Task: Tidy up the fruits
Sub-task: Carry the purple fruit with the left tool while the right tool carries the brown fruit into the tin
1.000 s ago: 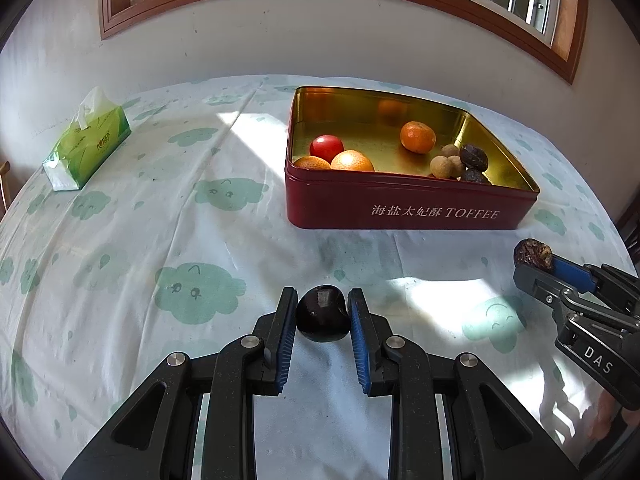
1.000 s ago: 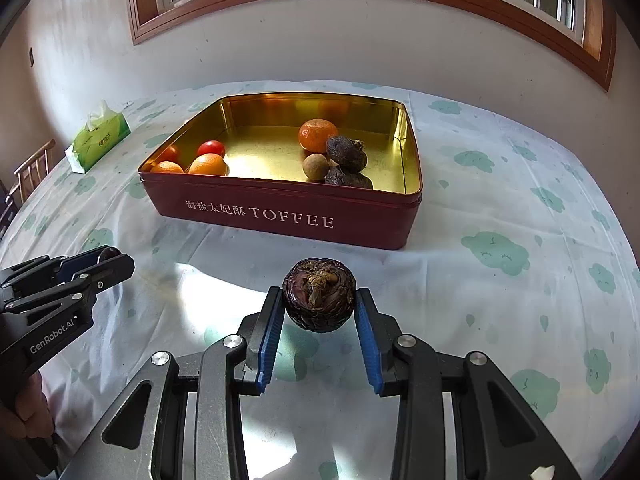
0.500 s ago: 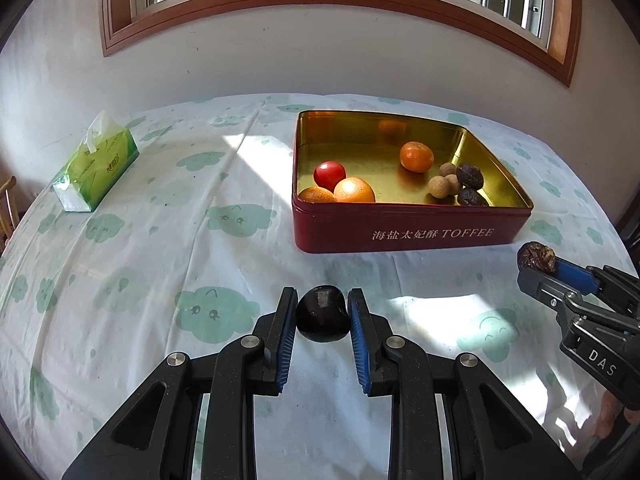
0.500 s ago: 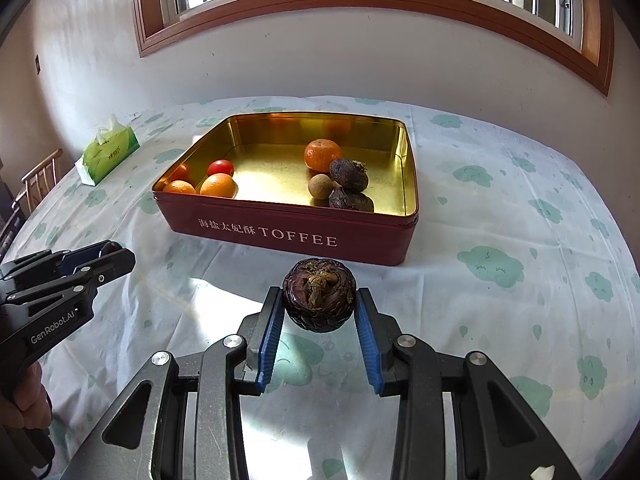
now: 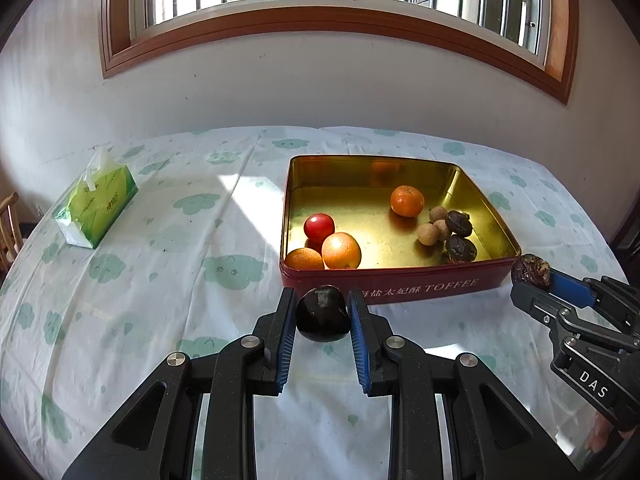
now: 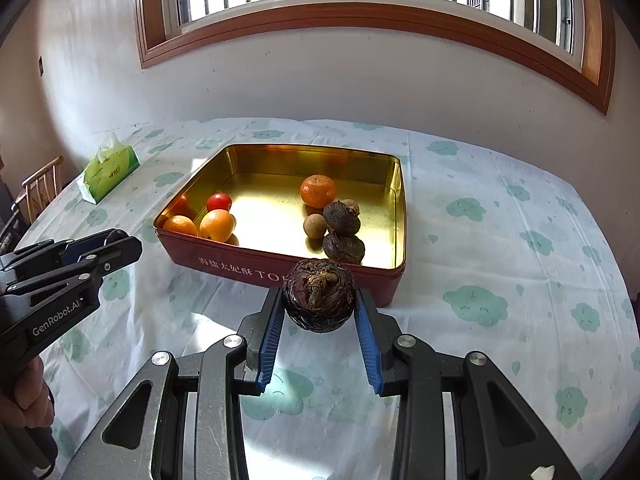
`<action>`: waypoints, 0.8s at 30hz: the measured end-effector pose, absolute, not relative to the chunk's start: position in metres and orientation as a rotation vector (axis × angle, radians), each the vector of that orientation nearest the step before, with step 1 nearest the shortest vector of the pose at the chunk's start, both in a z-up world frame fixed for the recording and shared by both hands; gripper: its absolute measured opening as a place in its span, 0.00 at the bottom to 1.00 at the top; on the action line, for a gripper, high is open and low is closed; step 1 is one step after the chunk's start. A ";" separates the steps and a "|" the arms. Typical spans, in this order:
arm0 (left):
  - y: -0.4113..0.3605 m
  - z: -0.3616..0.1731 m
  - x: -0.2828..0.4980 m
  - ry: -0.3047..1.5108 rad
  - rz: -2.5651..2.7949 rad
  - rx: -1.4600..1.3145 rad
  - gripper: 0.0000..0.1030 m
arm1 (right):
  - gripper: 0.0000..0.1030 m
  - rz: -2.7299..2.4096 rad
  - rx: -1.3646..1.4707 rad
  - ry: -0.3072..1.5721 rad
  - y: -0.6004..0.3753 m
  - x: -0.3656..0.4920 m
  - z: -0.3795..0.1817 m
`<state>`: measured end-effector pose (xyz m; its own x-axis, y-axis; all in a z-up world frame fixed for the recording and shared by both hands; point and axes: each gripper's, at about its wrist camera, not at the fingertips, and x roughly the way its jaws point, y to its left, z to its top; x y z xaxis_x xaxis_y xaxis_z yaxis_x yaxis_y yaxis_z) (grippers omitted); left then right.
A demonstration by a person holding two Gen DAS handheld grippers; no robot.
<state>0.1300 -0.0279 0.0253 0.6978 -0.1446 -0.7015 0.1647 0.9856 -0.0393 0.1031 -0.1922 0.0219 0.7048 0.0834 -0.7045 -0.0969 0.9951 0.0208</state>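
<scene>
My left gripper (image 5: 322, 315) is shut on a smooth dark fruit (image 5: 322, 314), held above the tablecloth just in front of the red toffee tin (image 5: 400, 286). My right gripper (image 6: 319, 300) is shut on a wrinkled dark brown fruit (image 6: 319, 295), held near the tin's front wall (image 6: 248, 270). The tin holds three oranges (image 5: 341, 250), a red tomato (image 5: 319, 227), two tan round fruits (image 5: 426, 234) and two wrinkled dark fruits (image 5: 460, 248). The right gripper (image 5: 532, 276) also shows at the right of the left wrist view; the left gripper (image 6: 116, 242) at the left of the right wrist view.
A green tissue pack (image 5: 96, 210) lies at the table's far left. A wooden chair (image 6: 40, 188) stands beyond the left table edge. The wall and window run behind the round table with its cloud-print cloth (image 6: 500, 240).
Both grippers have risen and tilted up with their fruits held, so the tin sits lower and nearer in both views and more of the window shows.
</scene>
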 end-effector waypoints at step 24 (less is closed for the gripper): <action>-0.042 0.025 0.192 0.785 -0.161 0.051 0.26 | 0.32 0.110 -0.054 0.808 -0.183 0.167 0.020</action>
